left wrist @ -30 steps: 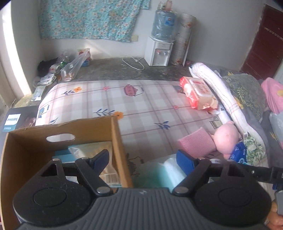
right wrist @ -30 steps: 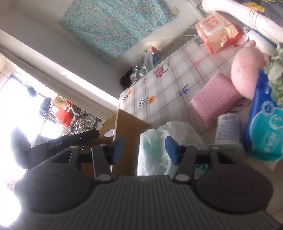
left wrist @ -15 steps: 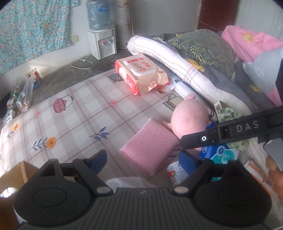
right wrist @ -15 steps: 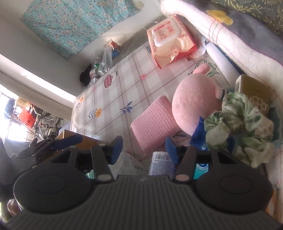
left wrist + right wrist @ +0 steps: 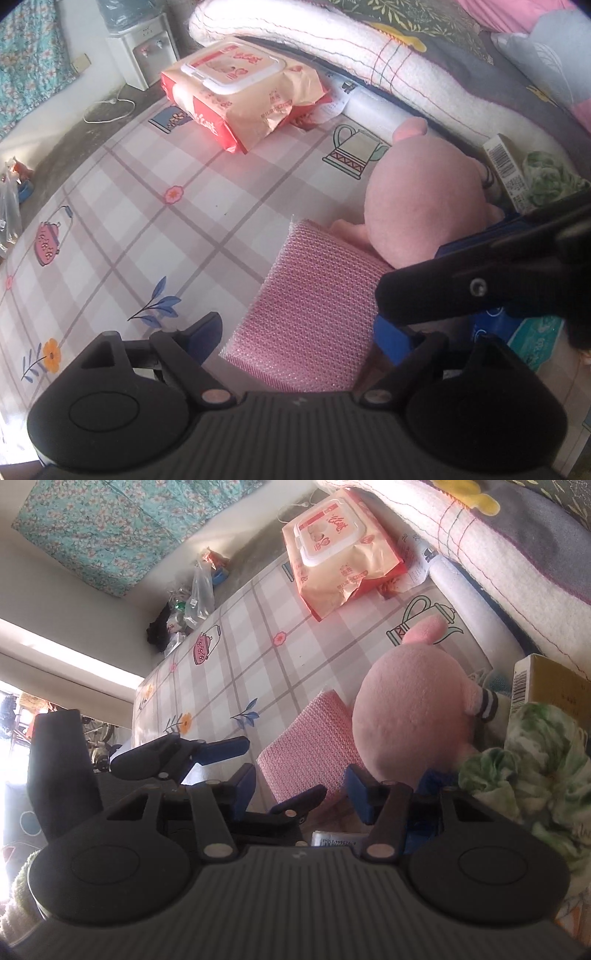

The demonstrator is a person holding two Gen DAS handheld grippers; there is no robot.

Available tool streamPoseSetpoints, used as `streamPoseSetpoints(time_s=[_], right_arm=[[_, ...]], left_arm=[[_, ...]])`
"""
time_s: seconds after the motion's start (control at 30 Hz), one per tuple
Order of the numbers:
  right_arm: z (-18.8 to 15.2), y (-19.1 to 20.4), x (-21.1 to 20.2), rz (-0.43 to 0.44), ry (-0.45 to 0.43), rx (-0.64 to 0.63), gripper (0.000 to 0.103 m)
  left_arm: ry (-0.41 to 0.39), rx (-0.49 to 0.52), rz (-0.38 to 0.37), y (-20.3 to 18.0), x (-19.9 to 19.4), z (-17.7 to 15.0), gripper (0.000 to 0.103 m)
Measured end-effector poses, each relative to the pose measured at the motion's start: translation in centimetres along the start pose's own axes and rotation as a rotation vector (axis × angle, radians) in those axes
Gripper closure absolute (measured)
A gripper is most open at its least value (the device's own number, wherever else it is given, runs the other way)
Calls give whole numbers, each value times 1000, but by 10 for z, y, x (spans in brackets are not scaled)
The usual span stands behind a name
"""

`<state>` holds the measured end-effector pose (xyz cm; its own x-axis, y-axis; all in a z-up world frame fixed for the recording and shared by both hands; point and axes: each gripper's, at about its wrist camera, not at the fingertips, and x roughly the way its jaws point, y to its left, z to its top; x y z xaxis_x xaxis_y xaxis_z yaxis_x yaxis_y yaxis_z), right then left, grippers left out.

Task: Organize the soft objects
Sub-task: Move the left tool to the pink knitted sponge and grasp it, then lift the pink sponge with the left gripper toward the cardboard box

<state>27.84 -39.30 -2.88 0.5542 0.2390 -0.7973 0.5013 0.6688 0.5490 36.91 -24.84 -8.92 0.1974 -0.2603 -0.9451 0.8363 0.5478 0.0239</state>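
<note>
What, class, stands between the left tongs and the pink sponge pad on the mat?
Nothing visible does. The left tongs, jaws just opening wide, already straddle the pink sponge pad without pressing it. The right tongs cross its right edge beside the pink plush toy.

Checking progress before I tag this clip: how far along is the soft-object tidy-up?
Done: nothing provable; no container shows in either view now. In hand: nothing gripped. The left gripper, jaws just opening, straddles the pink sponge pad without pressing it. The right gripper is open near the pink plush. Left: the pad, the plush, the green-white cloth and the wipes pack still lie on the checked mat.
</note>
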Motion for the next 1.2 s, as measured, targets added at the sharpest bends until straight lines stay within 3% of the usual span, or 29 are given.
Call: streamPoseSetpoints(time_s=[0.17,0.3,0.5,0.7,0.93,1.2], right_arm=[[4,-1,2,10,-10,3,49],[8,0,3,15,-23,2,49],[9,7,5,48,-33,5,49],[18,18,11,70,-46,12,49],[28,21,30,25,-20,35,49],[44,30,66,27,33,75,49]], left_arm=[[60,-43,-41,7,20,4,8],[116,-136,2,19,28,7,10],[102,-371,-6,55,24,1,11],[87,-528,-85,82,11,-11,11],[23,-528,-62,101,-14,-17,12],[16,-582,-163,122,-18,-27,11]])
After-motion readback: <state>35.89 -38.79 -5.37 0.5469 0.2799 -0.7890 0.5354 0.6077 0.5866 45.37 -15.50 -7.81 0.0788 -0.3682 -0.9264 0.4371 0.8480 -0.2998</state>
